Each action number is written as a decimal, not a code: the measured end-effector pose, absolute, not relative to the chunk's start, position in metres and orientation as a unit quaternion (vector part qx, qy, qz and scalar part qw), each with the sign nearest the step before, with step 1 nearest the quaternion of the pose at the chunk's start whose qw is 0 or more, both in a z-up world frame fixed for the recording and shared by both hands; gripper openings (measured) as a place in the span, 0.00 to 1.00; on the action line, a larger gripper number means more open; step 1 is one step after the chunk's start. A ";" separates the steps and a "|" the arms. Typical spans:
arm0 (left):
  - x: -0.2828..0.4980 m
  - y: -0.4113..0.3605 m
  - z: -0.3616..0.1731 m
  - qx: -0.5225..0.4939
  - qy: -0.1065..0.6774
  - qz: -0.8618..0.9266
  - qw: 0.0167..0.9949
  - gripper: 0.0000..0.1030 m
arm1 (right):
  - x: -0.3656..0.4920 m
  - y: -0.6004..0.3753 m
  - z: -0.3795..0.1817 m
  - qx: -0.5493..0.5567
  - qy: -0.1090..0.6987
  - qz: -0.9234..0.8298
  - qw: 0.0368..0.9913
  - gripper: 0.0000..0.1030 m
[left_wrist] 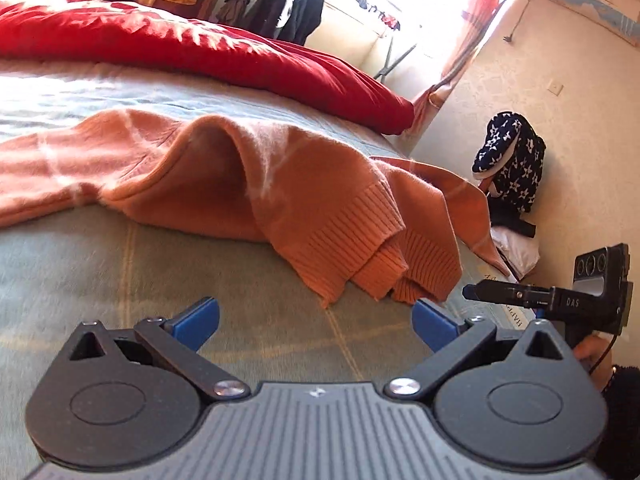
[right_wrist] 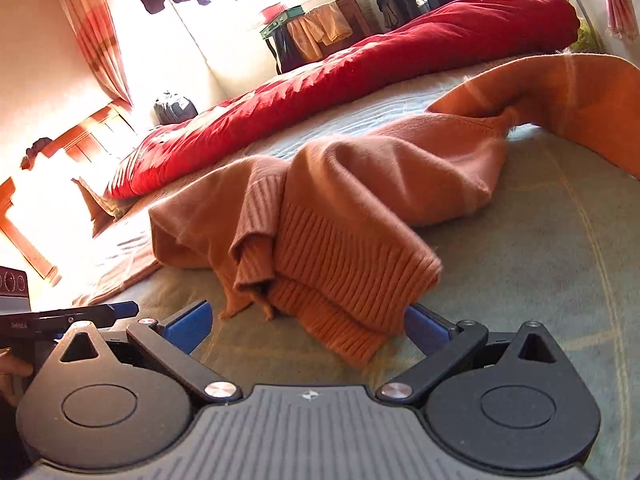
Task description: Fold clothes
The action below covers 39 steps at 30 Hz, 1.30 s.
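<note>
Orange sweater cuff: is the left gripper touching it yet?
Apart. In the left wrist view, bare bedsheet shows between the open left gripper and the orange sweater's ribbed cuff.

1. An orange knitted sweater (left_wrist: 224, 176) (right_wrist: 360, 184) lies crumpled and unfolded, stretched across the bed.
2. Faint pale stripes cross its fabric.
3. Its ribbed cuffs and hem (left_wrist: 360, 256) (right_wrist: 340, 280) are bunched together in overlapping layers at the near end.
4. One sleeve humps upward into a raised fold (left_wrist: 216, 132).
</note>
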<state>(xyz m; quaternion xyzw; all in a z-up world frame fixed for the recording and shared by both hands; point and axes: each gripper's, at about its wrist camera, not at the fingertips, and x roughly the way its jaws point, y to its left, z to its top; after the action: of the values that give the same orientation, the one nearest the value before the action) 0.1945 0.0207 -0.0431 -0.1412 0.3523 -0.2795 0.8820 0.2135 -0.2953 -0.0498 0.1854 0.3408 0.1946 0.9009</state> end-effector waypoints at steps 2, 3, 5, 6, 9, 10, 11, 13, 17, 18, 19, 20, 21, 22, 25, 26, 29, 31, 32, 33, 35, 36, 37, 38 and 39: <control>0.214 0.016 -0.046 -0.134 0.352 -0.289 0.880 0.99 | 0.232 -0.310 -0.049 0.192 0.343 0.196 0.898 1.00; 0.223 0.013 -0.047 -0.128 0.352 -0.292 0.880 0.99 | 0.239 -0.318 -0.050 0.197 0.344 0.197 0.897 1.00; 0.239 0.008 -0.052 -0.116 0.351 -0.299 0.880 0.99 | 0.253 -0.332 -0.054 0.209 0.340 0.197 0.896 1.00; 0.247 0.005 -0.056 -0.116 0.353 -0.303 0.878 0.99 | 0.260 -0.337 -0.057 0.215 0.341 0.204 0.892 1.00; 0.268 -0.002 -0.066 -0.125 0.358 -0.318 0.869 0.99 | 0.284 -0.348 -0.073 0.241 0.350 0.228 0.876 1.00; 0.272 -0.005 -0.069 -0.126 0.356 -0.326 0.867 0.99 | 0.294 -0.349 -0.083 0.259 0.362 0.240 0.863 1.00; 0.275 -0.009 -0.071 -0.127 0.353 -0.334 0.865 0.99 | 0.301 -0.349 -0.089 0.275 0.361 0.255 0.854 1.00; 0.282 -0.017 -0.072 -0.124 0.341 -0.352 0.863 0.99 | 0.316 -0.347 -0.102 0.306 0.359 0.284 0.835 1.00; 0.295 -0.032 -0.073 -0.121 0.327 -0.384 0.855 0.99 | 0.342 -0.329 -0.107 0.330 0.352 0.340 0.807 1.00; 0.299 -0.036 -0.074 -0.122 0.326 -0.391 0.852 0.99 | 0.346 -0.323 -0.106 0.320 0.355 0.341 0.809 1.00; 0.302 -0.039 -0.075 -0.124 0.326 -0.395 0.850 0.99 | 0.350 -0.318 -0.105 0.311 0.358 0.342 0.811 1.00; 0.302 -0.041 -0.075 -0.127 0.325 -0.398 0.849 0.99 | 0.351 -0.313 -0.103 0.302 0.360 0.341 0.814 1.00; 0.300 -0.041 -0.074 -0.128 0.321 -0.402 0.848 0.99 | 0.348 -0.309 -0.100 0.298 0.363 0.345 0.812 1.00; 0.298 -0.041 -0.071 -0.129 0.316 -0.408 0.847 0.99 | 0.346 -0.306 -0.098 0.294 0.366 0.350 0.811 1.00; 0.289 -0.032 -0.065 -0.149 0.287 -0.440 0.838 0.99 | 0.330 -0.307 -0.090 0.295 0.355 0.387 0.798 1.00; 0.287 -0.032 -0.064 -0.147 0.280 -0.438 0.841 0.99 | 0.326 -0.307 -0.089 0.290 0.350 0.393 0.799 1.00; 0.299 -0.039 -0.068 -0.139 0.311 -0.401 0.851 0.98 | 0.338 -0.311 -0.101 0.337 0.362 0.375 0.784 1.00; 0.308 -0.039 -0.072 -0.155 0.329 -0.385 0.848 0.96 | 0.346 -0.314 -0.108 0.352 0.357 0.367 0.784 1.00; 0.309 -0.038 -0.074 -0.158 0.333 -0.378 0.849 0.92 | 0.348 -0.317 -0.111 0.363 0.354 0.362 0.782 1.00; 0.308 -0.037 -0.075 -0.160 0.336 -0.371 0.851 0.89 | 0.347 -0.319 -0.114 0.372 0.350 0.361 0.780 1.00; 0.300 -0.033 -0.076 -0.162 0.335 -0.361 0.855 0.80 | 0.342 -0.320 -0.113 0.367 0.353 0.363 0.780 1.00; 0.297 -0.031 -0.077 -0.165 0.335 -0.357 0.856 0.75 | 0.341 -0.320 -0.112 0.360 0.359 0.363 0.781 1.00; 0.295 -0.028 -0.077 -0.168 0.335 -0.352 0.858 0.72 | 0.336 -0.325 -0.112 0.358 0.367 0.360 0.779 1.00; 0.294 -0.025 -0.078 -0.173 0.336 -0.348 0.858 0.67 | 0.334 -0.327 -0.111 0.363 0.374 0.356 0.776 1.00; 0.293 -0.023 -0.078 -0.179 0.336 -0.345 0.858 0.65 | 0.330 -0.329 -0.111 0.371 0.376 0.351 0.773 1.00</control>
<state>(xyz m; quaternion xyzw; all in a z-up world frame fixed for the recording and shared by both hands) 0.2931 -0.0229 -0.0780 -0.1789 0.3362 -0.3452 0.8578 0.3298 -0.3288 -0.1108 0.3714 0.3765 0.3507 0.7729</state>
